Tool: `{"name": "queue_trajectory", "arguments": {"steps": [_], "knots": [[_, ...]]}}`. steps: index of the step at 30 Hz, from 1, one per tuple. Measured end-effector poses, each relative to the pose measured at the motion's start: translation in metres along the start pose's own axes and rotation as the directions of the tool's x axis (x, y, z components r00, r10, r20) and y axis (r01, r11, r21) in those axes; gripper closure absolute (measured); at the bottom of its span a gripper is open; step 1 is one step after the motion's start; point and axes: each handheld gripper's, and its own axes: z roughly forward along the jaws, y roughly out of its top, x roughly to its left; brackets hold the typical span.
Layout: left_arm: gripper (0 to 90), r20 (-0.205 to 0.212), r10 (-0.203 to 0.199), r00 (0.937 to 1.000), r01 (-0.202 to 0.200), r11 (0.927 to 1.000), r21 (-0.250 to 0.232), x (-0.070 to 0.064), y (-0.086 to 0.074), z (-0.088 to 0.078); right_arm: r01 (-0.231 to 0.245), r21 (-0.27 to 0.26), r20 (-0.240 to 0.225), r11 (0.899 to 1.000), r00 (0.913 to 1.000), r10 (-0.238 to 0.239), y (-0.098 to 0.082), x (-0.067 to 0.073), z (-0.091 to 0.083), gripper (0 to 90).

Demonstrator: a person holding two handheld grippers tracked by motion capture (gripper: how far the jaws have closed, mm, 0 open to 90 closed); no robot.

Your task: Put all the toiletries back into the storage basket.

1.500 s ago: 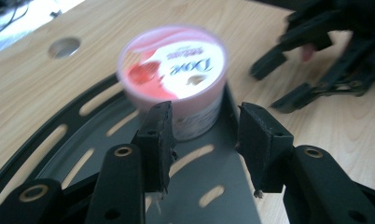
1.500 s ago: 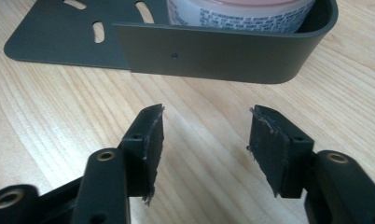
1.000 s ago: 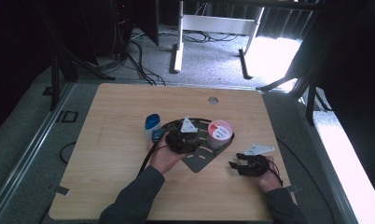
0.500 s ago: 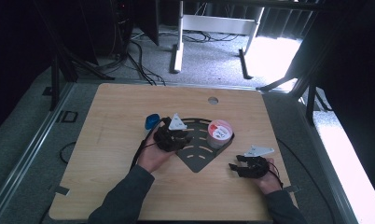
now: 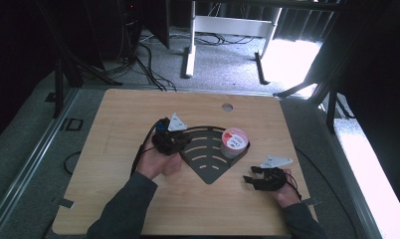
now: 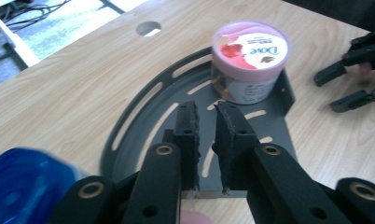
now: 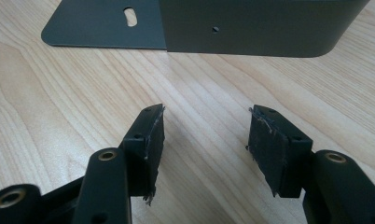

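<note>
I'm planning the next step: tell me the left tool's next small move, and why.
Probably reopen the left tool and swing it toward the blue container. Its jaws have just been closing to a narrow gap with nothing between them, and they point over the grey tray, where the pink tub already stands. The blue container lies off to their side, ungripped.

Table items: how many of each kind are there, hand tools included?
Grey slotted tray: 1
Pink-lidded tub: 1
Blue container: 1
Handheld grippers, left gripper and right gripper: 2
Total: 5
</note>
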Motion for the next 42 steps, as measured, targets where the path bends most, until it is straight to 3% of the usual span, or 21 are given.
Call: {"name": "queue_trajectory", "arguments": {"steps": [6, 14, 22, 27, 34, 42], "knots": [[89.2, -0.028, -0.008, 0.9996, 0.008, 0.9998, 0.017, 0.008, -0.003, -0.001, 0.008, -0.007, -0.015, 1.000, 0.9998, -0.008, 0.000, 0.000, 0.000, 44.0], [89.6, -0.060, -0.009, 0.9982, 0.011, 0.9992, 0.039, 0.014, -0.003, 0.000, 0.009, -0.006, -0.018, 1.000, 0.9998, -0.009, -0.001, 0.001, -0.001, 43.7], [89.6, -0.083, -0.024, 0.9963, 0.026, 0.9993, 0.025, 0.022, -0.005, -0.006, 0.012, -0.005, -0.023, 1.000, 0.9997, -0.013, -0.001, 0.001, -0.001, 43.5], [89.6, -0.102, -0.024, 0.9945, 0.029, 0.9985, 0.047, 0.026, -0.009, -0.008, 0.016, -0.005, -0.026, 1.000, 0.9995, -0.016, -0.001, 0.001, 0.000, 43.4], [89.9, -0.079, -0.022, 0.9966, 0.025, 0.9985, 0.048, 0.027, -0.010, -0.008, 0.019, -0.005, -0.030, 1.000, 0.9994, -0.019, -0.001, 0.002, 0.000, 43.2], [89.9, -0.028, 0.017, 0.9995, -0.016, 0.9989, 0.044, 0.018, -0.006, -0.006, 0.021, -0.005, -0.034, 1.000, 0.9992, -0.021, -0.001, 0.001, 0.000, 43.0]]}}
